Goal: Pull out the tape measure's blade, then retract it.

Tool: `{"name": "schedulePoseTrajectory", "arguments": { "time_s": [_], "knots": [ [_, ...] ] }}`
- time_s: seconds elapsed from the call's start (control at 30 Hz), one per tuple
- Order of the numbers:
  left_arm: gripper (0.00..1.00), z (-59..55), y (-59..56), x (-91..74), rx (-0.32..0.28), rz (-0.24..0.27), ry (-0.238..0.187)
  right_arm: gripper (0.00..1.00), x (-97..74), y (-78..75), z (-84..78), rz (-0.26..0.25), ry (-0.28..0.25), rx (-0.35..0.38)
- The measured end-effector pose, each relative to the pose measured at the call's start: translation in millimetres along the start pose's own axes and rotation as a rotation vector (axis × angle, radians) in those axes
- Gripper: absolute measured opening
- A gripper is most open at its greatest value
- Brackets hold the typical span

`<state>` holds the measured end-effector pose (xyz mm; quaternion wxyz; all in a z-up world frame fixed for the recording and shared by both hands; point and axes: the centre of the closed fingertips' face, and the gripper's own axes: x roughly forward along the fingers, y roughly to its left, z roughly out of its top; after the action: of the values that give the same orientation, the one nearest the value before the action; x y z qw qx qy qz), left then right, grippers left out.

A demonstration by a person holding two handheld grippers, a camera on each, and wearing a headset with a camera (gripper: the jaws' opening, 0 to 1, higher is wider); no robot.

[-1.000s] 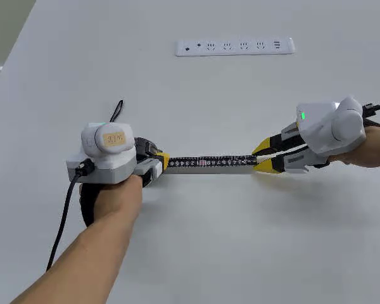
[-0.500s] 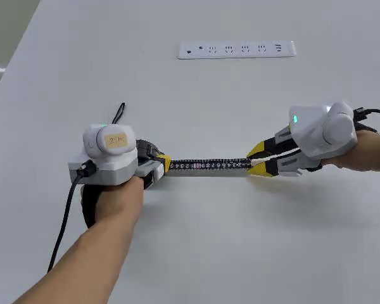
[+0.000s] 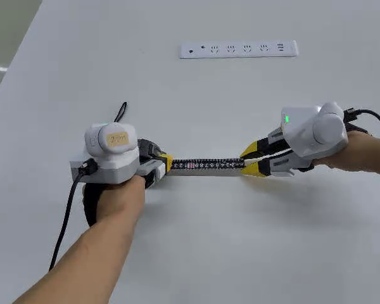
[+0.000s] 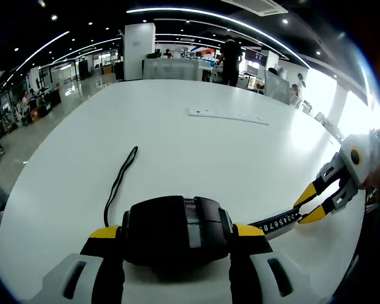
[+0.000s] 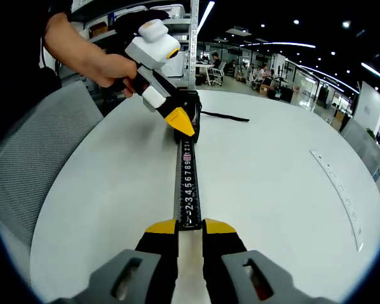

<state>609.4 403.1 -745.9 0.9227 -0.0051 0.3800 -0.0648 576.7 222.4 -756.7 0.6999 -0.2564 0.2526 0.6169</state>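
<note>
The black tape measure case (image 4: pixel 174 231) sits clamped between my left gripper's (image 4: pixel 176 233) yellow-tipped jaws; in the head view the case (image 3: pixel 149 154) lies on the white table at centre left with the left gripper (image 3: pixel 157 166) shut on it. Its black blade (image 3: pixel 206 165) with white numbers stretches right to my right gripper (image 3: pixel 248 159), which is shut on the blade's tip. In the right gripper view the blade (image 5: pixel 187 185) runs from my right gripper (image 5: pixel 190 225) straight ahead to the case (image 5: pixel 189 113).
A white power strip (image 3: pixel 239 49) lies at the far side of the table (image 3: pixel 196 247). The case's black wrist strap (image 3: pixel 118 113) trails behind it. Black cables run from both grippers. Desks and people stand in the far background of the gripper views.
My right gripper has moved left toward the case, still holding the tip, so the exposed blade is shorter. The left gripper and case have stayed put.
</note>
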Motion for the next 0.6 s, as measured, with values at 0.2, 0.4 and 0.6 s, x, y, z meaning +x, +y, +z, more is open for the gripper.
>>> {"name": "schedulePoseTrajectory", "arguments": {
  "time_s": [0.2, 0.4, 0.6],
  "knots": [
    [0.64, -0.1, -0.2, -0.1, -0.001, -0.001, 0.002, 0.12, 5.9, 0.4, 4.6, 0.002, -0.006, 0.001],
    [0.64, -0.4, -0.4, -0.3, 0.001, -0.002, 0.004, 0.12, 10.2, 0.8, 6.8, 0.002, -0.004, -0.002],
    [0.64, -0.5, -0.5, -0.5, 0.003, -0.002, 0.006, 0.12, 15.5, 0.8, 10.6, 0.004, -0.009, -0.002]
  ]
}}
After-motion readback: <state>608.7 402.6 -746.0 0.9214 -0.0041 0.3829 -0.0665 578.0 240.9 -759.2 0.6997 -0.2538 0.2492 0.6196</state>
